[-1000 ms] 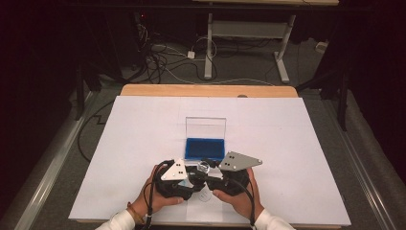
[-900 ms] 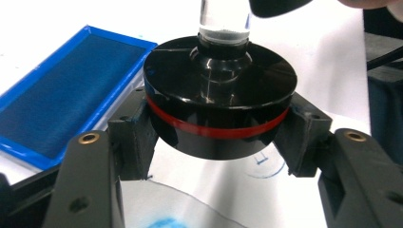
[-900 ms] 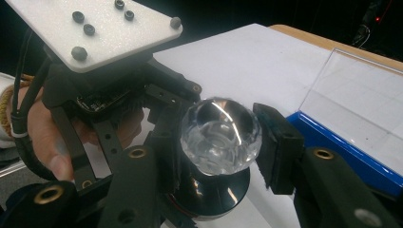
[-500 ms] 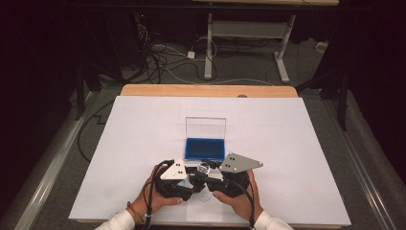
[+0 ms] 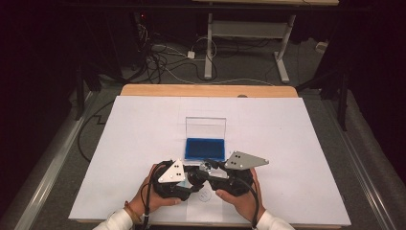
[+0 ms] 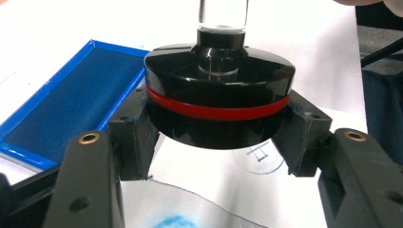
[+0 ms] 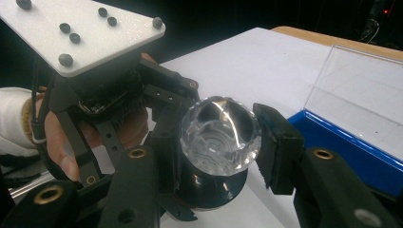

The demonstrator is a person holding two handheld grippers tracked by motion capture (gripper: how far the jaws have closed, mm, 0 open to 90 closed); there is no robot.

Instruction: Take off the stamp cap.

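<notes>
Both tongs grip one stamp above the paper, near the ink pad.
Left tongs (image 6: 216, 142) clamp the stamp (image 6: 218, 99) by its black, red-banded base; right tongs (image 7: 218, 142) pinch its clear knob (image 7: 219, 135). It hangs just over the white paper (image 5: 287, 143), beside the open blue ink pad (image 5: 206, 149). Best to keep the base level, lower it straight and press evenly to avoid smearing. Nothing differs from the earlier frames: hands, stamp and pad sit alike.
</notes>
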